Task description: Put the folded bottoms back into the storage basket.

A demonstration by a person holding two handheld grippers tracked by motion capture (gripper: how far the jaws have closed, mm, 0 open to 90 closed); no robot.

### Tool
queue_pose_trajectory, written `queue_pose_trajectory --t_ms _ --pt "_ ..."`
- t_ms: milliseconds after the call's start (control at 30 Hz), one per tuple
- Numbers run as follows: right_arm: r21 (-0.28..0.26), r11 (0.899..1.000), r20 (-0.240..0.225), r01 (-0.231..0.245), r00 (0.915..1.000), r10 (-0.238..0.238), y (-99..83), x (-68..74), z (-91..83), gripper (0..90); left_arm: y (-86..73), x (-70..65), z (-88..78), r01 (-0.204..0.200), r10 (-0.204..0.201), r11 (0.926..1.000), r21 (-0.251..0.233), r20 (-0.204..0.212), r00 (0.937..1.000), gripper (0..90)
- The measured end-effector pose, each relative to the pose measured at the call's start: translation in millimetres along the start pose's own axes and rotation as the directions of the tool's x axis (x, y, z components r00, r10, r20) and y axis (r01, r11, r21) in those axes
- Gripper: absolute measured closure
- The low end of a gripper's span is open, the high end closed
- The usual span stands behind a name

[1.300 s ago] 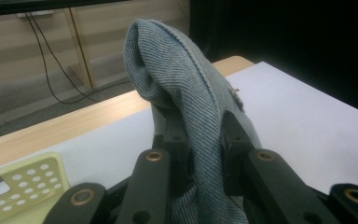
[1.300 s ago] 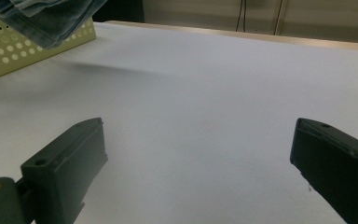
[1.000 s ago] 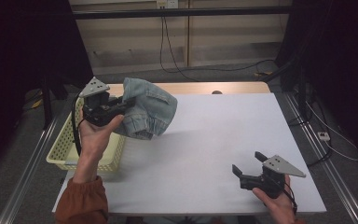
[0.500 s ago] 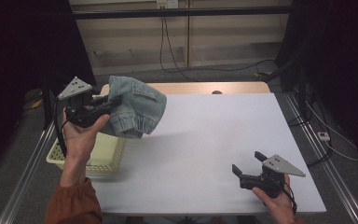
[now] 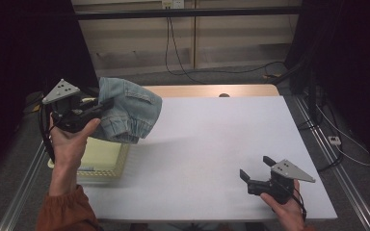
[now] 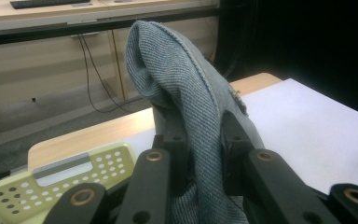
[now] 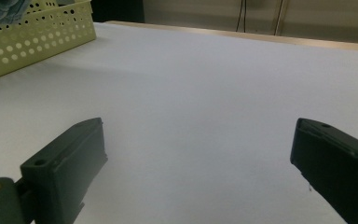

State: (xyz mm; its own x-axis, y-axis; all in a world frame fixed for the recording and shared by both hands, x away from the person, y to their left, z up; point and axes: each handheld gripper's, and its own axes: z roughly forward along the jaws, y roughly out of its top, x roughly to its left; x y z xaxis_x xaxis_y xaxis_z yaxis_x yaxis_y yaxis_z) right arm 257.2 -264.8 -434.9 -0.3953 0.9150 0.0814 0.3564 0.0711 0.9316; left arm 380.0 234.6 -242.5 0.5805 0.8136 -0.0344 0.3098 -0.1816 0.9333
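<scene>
- At the far left I see the pale yellow-green perforated plastic basket (image 5: 107, 160) sitting on the left edge of the white table (image 5: 212, 144), partly overhanging it. Its floor looks bare where I can see it from above; the corner nearest my left hand (image 5: 70, 144) is covered, so I cannot tell what lies there.
- Just above the basket, my left gripper (image 5: 107, 107) is raised off the table, its jaws closed tight on a bunched light-blue denim garment (image 5: 127, 115). In the left gripper view the folded denim (image 6: 186, 107) is pinched between the two black jaws and rises past them in a rounded hump.
- From above, the denim garment is clear of the table and hangs over the basket's far right corner and the table's left edge. Its long axis runs roughly left to right, away from the left gripper towards the table's middle, with the gathered hem drooping down on the near side.
- The middle of the white table is bare cloth.
- At the near right, my right gripper (image 5: 256, 169) rests low at the table's front edge, jaws spread wide with nothing between them, pointing left towards the basket (image 7: 32, 32).
</scene>
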Motion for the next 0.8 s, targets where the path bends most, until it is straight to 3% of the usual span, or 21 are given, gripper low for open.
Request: queue_pose_trajectory --t_ms 167,233,800 --pt "0.001 1.0 -0.002 -0.002 1.0 0.002 -0.1 -0.2 -0.7 3.3 -3.9 4.2 -7.1 0.012 -0.012 0.9998 -0.016 -0.004 0.9999 77.1" --pt "0.001 1.0 -0.003 0.005 1.0 -0.005 -0.1 -0.3 -0.9 3.3 -4.0 5.0 -9.8 -0.005 0.005 0.9999 -0.009 -0.015 0.9999 77.1" --pt "0.002 1.0 -0.004 0.004 1.0 -0.004 -0.1 0.4 -0.1 3.3 -11.1 31.7 -38.7 0.052 -0.055 0.998 -0.036 -0.084 0.995 77.1"
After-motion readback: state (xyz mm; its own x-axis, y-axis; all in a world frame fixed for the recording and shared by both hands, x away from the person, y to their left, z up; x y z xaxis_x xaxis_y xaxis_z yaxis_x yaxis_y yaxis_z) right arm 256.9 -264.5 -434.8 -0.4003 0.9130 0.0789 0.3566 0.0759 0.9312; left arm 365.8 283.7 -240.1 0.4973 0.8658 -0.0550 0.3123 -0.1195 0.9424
